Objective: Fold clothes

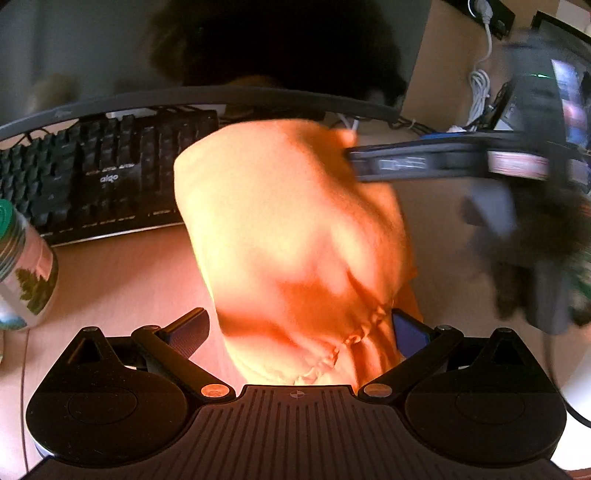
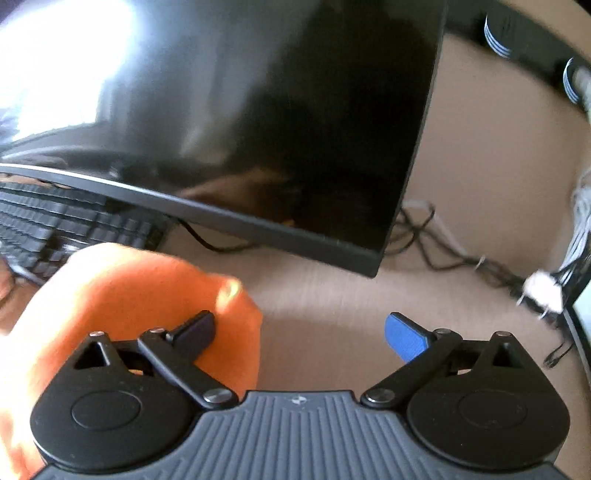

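An orange garment (image 1: 291, 236) is bunched up on the beige desk, filling the middle of the left wrist view. My left gripper (image 1: 299, 332) is open, its fingers standing either side of the cloth's gathered near edge. My right gripper (image 1: 373, 162) reaches in from the right, blurred, at the cloth's upper right part. In the right wrist view the right gripper (image 2: 303, 332) is open with bare desk between its fingers, and the orange garment (image 2: 122, 295) lies at its left finger (image 2: 195, 332).
A black keyboard (image 1: 92, 177) lies behind the cloth under a dark monitor (image 2: 258, 110). A printed cup with a green lid (image 1: 22, 266) stands at the left. Cables (image 2: 461, 254) and a power strip (image 1: 484, 14) are at the right.
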Demonstrator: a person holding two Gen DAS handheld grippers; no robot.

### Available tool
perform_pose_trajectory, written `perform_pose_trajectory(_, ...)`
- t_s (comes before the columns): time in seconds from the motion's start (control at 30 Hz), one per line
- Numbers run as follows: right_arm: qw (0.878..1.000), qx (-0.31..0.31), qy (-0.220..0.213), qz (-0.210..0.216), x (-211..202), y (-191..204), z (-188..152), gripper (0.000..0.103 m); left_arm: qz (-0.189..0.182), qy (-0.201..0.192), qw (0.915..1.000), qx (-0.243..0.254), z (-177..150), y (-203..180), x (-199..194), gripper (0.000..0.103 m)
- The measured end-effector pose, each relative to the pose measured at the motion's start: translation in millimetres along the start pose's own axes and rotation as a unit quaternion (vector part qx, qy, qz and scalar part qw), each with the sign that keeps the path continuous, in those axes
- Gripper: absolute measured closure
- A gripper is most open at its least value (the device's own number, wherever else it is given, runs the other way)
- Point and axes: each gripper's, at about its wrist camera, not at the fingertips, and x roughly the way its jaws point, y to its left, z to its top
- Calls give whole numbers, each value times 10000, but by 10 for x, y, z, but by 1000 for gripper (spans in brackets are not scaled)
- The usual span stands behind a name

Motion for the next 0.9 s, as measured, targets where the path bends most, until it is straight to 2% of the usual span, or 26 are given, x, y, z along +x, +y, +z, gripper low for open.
perform_pose_trajectory(0.13,9994,-305,-160,73,-532,172,-238,4,-129,-20,9999,-54,-7,78,-28,0)
perform_pose_trajectory(0.23,9984,-568,27,25,-647,292,-437,4,-258,29,9996,-89,-25,143,-43,0)
perform_pose_trajectory(0.37,9987,-223,439,147,-742,287,-606,4,-412,23,9991,-1,-164,151,-185,0)
perform_pose_trajectory(0.47,9981,-486,322,221,-882,425,-700,4,-482,-20,9986,-211,-275,240,-323,0)
perform_pose_trajectory(0.53,9966,-708,239,361,-963,505,-764,3,-382,-28,9987,-344,-342,312,-376,0)
perform_pose_trajectory(0.7,9898,-1252,395,549,-850,642,-948,3,132,41,9986,-519,-369,385,-328,0)
perform_pose_trajectory(0.8,9878,-1509,308,207,-629,669,-1020,3,368,9,9986,-369,-319,302,-291,0)
perform_pose_trajectory(0.9,9917,-1269,186,-6,-444,532,-990,3,597,16,9978,-275,-299,170,-219,0)
